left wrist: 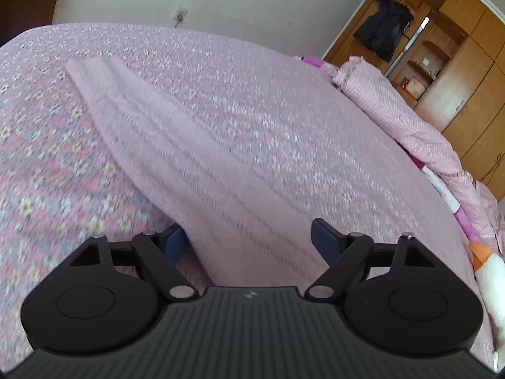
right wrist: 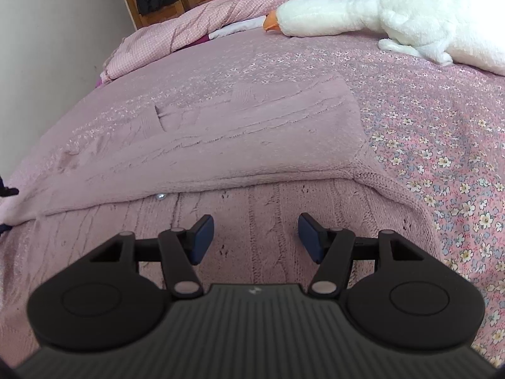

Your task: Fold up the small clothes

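Pink knit sweater [right wrist: 240, 145] fills both near views, spread on floral bedspread [right wrist: 442, 132], one panel already folded over, its edge just ahead of right gripper [right wrist: 256, 237]. Right jaws part-open over the knit, nothing pinched. Left gripper [left wrist: 249, 240]: jaws apart, a raised ridge of knit running between them; left pad half hidden, grip cannot be told. Step, as judged: catching the next fold. Next calls for closing on cloth only, not bedspread. Plush goose [right wrist: 410, 22] well clear.

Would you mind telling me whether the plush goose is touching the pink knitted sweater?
Apart. The right wrist view shows floral bedspread between the plush goose and the pink knitted sweater.
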`<state>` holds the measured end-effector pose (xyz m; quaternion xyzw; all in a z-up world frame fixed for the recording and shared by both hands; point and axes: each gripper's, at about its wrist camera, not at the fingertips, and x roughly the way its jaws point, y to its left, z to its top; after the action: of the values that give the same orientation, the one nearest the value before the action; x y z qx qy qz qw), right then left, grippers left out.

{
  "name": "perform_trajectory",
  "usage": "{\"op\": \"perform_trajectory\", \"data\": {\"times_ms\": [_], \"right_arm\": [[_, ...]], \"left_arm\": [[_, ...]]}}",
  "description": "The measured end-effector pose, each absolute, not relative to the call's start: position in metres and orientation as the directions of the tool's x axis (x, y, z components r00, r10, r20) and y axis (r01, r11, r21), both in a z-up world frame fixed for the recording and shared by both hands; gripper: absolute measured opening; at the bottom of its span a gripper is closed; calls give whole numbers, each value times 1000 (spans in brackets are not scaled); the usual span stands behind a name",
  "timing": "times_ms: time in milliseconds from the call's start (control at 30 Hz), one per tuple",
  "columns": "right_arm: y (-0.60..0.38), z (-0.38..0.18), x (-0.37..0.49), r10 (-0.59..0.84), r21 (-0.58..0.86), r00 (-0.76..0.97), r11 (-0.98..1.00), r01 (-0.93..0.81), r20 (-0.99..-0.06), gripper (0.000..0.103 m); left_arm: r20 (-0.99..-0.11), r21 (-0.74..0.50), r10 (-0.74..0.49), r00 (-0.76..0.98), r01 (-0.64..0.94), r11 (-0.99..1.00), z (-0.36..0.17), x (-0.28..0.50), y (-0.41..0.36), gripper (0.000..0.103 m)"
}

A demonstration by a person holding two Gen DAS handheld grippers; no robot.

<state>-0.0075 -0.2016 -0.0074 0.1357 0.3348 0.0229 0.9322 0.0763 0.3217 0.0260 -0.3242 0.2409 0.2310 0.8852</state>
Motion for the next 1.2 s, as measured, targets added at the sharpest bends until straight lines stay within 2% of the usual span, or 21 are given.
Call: {"op": "perform_trajectory", "data": {"times_ms": [33,67,100,167,233,400,533,667,1000,1200], "right_arm": [[-201,-7,-7,133,267,775,963,47,-618,61],[-201,-7,-7,133,266,775,963,47,-618,61],[-201,-7,-7,133,267,776,963,47,-617,61],[-201,-7,-8,134,271,776,961,49,-616,61],[-201,-7,-8,134,273,777,961,50,-616,61],[-202,-7,-7,139,280,776,959,49,-615,61],[-204,-7,-7,147,293,776,955,50,-613,61],[-206,-5,-8,159,310,778,950,48,-607,61],[-214,-1,-9,172,355,791,933,60,-587,62],[-219,2,-12,178,367,802,929,55,-570,62]], "left_arm": [[-577,-453,264,773,-572,684,25,77,323,62],[-589,-433,275,760,-584,686,25,79,325,33],[-602,-425,271,751,-589,687,26,81,329,17],[-582,-482,241,776,-569,666,26,73,337,13],[-550,-489,261,793,-559,669,32,59,337,12],[-487,-397,341,804,-552,733,49,31,311,12],[-494,-375,332,804,-541,752,51,37,303,12],[-445,-373,313,839,-492,787,67,40,291,12],[-268,-382,157,950,-254,889,131,40,218,11],[-240,-371,3,971,-95,924,149,50,148,11]]}}
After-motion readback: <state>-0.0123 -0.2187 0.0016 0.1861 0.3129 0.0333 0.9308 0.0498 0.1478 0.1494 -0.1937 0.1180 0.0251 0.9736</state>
